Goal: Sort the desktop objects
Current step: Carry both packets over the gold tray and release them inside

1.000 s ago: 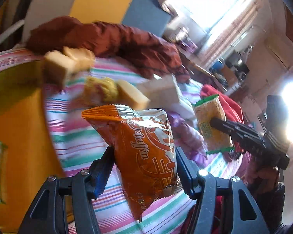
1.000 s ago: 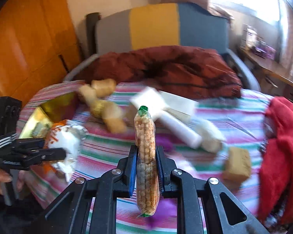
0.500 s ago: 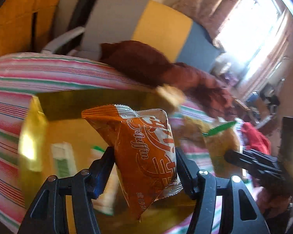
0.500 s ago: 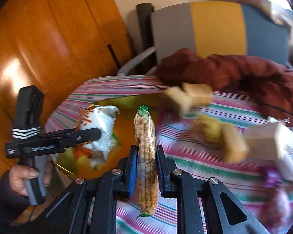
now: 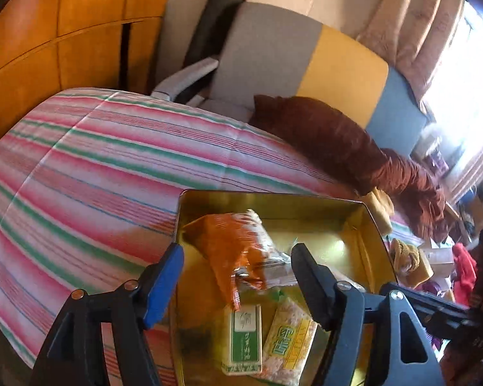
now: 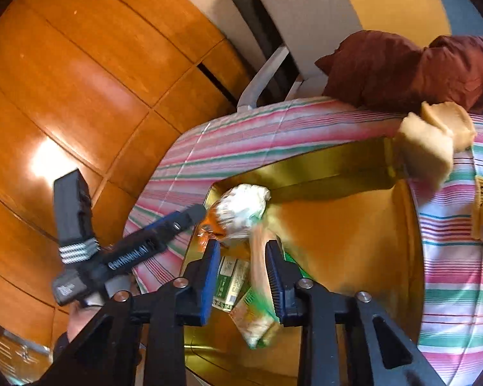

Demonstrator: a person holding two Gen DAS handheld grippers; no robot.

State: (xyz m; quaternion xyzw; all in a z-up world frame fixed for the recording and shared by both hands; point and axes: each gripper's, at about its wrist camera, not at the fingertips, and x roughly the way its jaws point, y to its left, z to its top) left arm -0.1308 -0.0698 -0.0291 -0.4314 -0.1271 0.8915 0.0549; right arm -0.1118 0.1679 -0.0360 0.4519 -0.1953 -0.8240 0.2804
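Gold tin [image 5: 273, 206] on the striped bench [image 5: 112, 167]: it holds the orange snack bag [image 5: 238, 247], a green-and-white packet [image 5: 243, 337] and a yellow grain bar packet [image 5: 289, 344], the last two lying side by side near your edge of the tin. Your left tongs [image 5: 238, 276] stand spread wide over the tin, fingers clear of the orange bag, which sits below and between them. Your right tongs [image 6: 243, 276] are likewise parted; a blurred corn-coloured packet [image 6: 257, 308] lies between and below the fingers (whether it touches them cannot be told). In the right wrist view the left tongs [image 6: 196, 215] reach in from the side, tips beside the bag's pale crinkled end [image 6: 241, 209]. Tan foam blocks [image 6: 431, 141] rest against the tin's far corner on the striped cloth. Behind the bench: a maroon garment [image 5: 337, 141], a grey, yellow and blue chair [image 5: 305, 64], orange wood panelling [image 6: 80, 80] and a bright curtained window [image 5: 460, 74].
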